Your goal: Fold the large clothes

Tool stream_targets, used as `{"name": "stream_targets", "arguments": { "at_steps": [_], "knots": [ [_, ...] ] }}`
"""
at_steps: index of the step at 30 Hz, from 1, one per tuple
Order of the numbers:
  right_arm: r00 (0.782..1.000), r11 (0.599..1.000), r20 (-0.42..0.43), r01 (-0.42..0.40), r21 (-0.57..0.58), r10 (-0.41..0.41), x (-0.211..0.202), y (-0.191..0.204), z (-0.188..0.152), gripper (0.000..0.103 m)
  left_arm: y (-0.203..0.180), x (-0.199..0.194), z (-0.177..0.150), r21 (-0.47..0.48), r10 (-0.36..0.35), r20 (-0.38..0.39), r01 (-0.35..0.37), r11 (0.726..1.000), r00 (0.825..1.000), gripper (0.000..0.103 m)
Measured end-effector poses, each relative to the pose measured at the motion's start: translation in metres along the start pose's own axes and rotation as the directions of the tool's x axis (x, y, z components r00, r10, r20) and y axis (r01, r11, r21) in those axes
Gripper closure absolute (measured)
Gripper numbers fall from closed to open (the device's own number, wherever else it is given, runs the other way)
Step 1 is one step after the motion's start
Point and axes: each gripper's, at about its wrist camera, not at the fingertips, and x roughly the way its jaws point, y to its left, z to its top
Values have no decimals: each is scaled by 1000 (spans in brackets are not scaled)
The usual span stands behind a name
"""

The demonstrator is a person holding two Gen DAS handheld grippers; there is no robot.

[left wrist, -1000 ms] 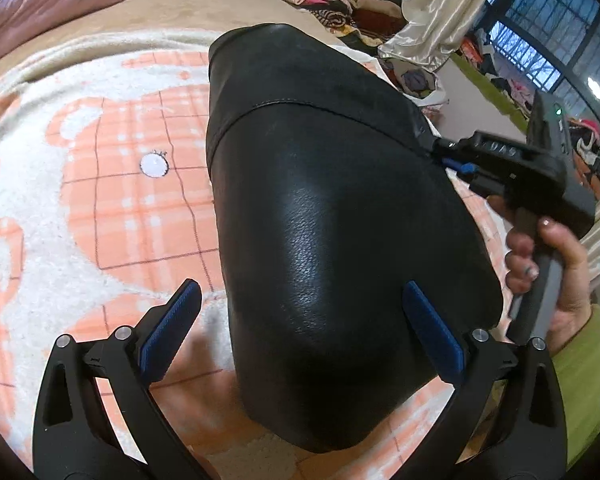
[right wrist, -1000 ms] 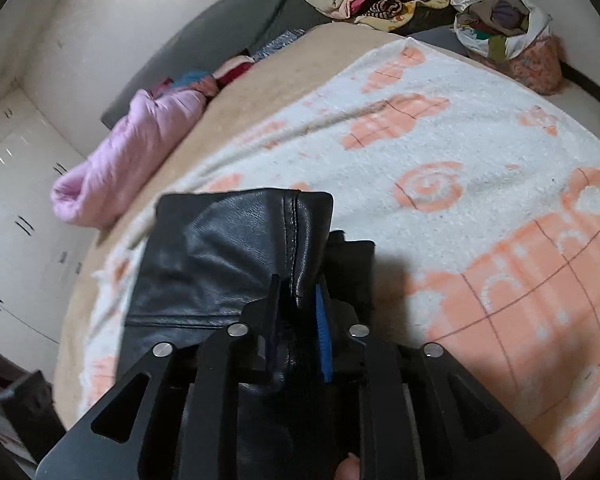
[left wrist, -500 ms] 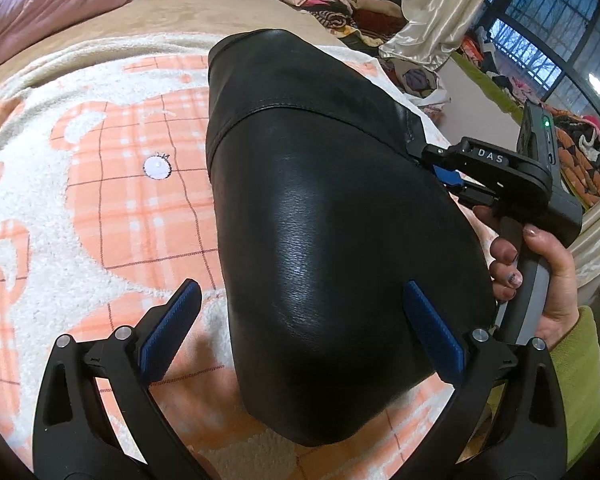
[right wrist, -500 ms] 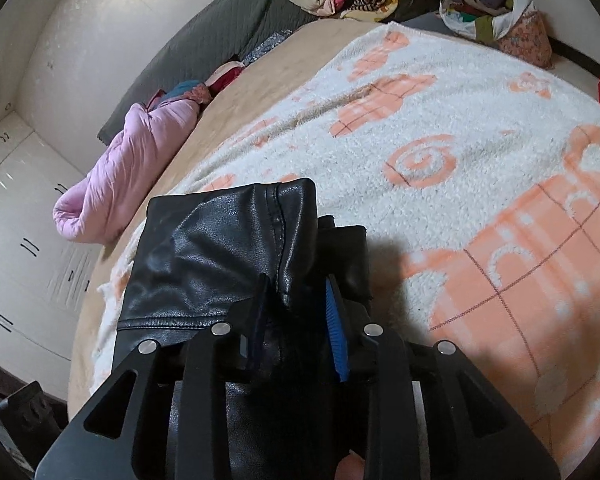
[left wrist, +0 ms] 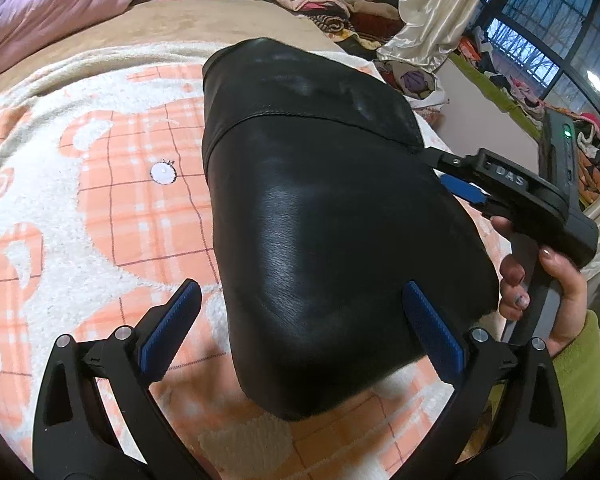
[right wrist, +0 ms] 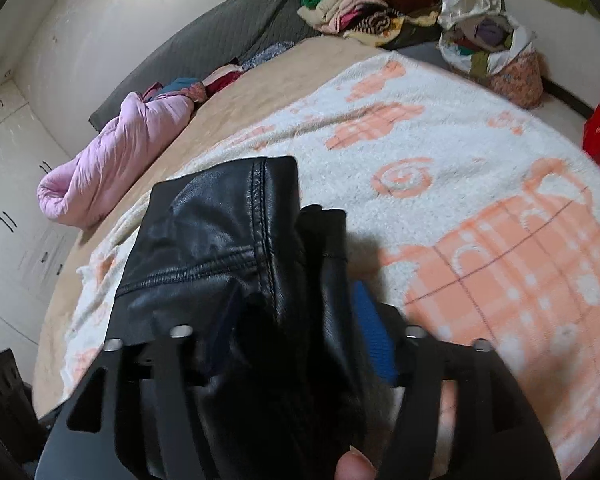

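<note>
Black leather garment (left wrist: 332,240) lies folded on the peach-and-white blanket (left wrist: 80,208). Left tool (left wrist: 300,328) spread wide over its near end, gripping nothing. Right tool (right wrist: 300,328) at the garment's right edge, jaws just opening, leather loose between them.

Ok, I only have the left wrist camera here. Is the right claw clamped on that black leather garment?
Observer: No. In the right wrist view the right claw has just been opening its jaws; the black leather garment's edge lies between the pads, unpressed.
Operator: What's on the blanket past that edge?
Observer: Only blanket, with an orange spiral print.
Operator: And behind the pink duvet?
Observer: White cupboard doors stand past the pink duvet.
</note>
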Motion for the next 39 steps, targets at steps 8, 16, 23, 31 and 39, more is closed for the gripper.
{"name": "stream_targets", "arguments": {
  "at_steps": [8, 16, 23, 31, 39],
  "knots": [
    [985, 997, 170, 22, -70, -10, -66, 14, -26, 9, -7, -23, -10, 25, 8, 45, -9, 1000, 999, 8],
    [968, 986, 251, 56, -159, -14, -117, 32, -77, 5, -12, -55, -31, 62, 18, 110, -25, 998, 994, 8],
    [974, 977, 225, 69, -201, -23, -143, 41, -128, 4, -6, -74, -56, 55, 38, 157, -47, 997, 987, 8],
    [986, 954, 154, 109, -278, -68, -143, 54, -174, 4, -6, -83, -82, 51, 58, 172, -68, 996, 983, 8],
    [983, 954, 158, 129, -269, -88, -145, 51, -181, 4, -4, -89, -94, 36, 86, 179, -94, 995, 980, 8]
  ]
}}
